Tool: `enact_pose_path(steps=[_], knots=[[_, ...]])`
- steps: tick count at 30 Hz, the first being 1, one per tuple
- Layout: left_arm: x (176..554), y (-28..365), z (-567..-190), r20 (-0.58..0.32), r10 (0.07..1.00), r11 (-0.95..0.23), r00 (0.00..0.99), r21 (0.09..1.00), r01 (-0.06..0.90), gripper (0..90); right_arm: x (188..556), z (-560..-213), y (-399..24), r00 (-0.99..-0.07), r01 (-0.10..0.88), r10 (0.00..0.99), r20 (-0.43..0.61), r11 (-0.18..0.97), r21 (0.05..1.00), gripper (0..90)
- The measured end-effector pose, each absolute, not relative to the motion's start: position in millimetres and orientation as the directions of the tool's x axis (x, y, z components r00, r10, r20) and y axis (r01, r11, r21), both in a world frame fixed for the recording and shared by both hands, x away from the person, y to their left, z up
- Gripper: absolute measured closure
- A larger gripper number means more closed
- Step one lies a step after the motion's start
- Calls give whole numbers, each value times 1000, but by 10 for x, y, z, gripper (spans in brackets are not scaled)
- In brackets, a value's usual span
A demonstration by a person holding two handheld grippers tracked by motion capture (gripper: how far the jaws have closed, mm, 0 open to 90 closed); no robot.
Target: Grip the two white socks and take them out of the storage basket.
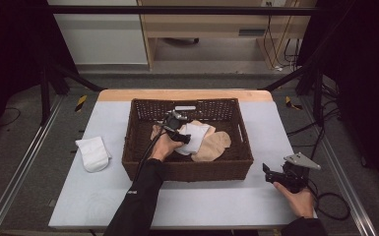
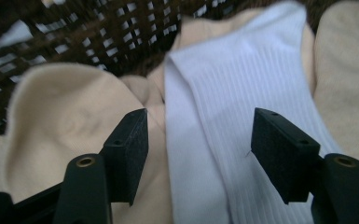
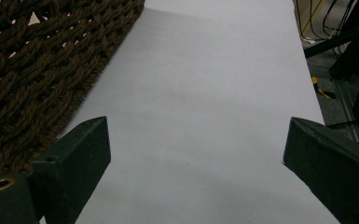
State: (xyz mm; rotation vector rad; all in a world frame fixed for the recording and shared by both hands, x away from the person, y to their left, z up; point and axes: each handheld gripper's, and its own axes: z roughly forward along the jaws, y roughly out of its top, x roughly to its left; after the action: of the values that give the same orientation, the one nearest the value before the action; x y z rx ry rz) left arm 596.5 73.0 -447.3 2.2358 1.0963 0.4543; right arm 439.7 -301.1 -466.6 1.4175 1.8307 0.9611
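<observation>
ribbed white sock [image 2: 242, 116], woven brown basket [image 1: 187, 169]

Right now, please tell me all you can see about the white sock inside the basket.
The white sock is ribbed knit fabric, lying flat and slack in the brown woven basket. It rests on top of beige socks, which show at both its sides. One long edge looks folded over. The left claw is open just above it, jaws on either side of its width, not pinching it. Its toe and cuff ends cannot be told apart.

the left gripper [image 1: 183, 137] hides part of the white sock [image 1: 195, 135].
</observation>
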Motion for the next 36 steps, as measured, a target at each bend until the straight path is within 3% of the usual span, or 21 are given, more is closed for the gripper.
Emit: enact_pose_path(steps=[2, 10, 21, 36], knots=[[5965, 708, -4509, 39, 791, -500, 611, 618, 607, 381, 4397, -4667, -3009, -229, 518, 972, -43, 159, 840, 76], [5940, 705, -4448, 0, 788, -501, 615, 581, 642, 862, 4396, -4665, -3011, -228, 517, 973, -42, 158, 841, 76], [5858, 753, -4219, -20, 793, -426, 609, 697, 577, 890, 4391, -4660, -3016, -225, 515, 973, -40, 154, 843, 76], [5585, 847, -3756, 17, 738, -329, 674, 881, 339, 892, 4395, -4662, -3015, -224, 515, 974, -45, 157, 843, 77]])
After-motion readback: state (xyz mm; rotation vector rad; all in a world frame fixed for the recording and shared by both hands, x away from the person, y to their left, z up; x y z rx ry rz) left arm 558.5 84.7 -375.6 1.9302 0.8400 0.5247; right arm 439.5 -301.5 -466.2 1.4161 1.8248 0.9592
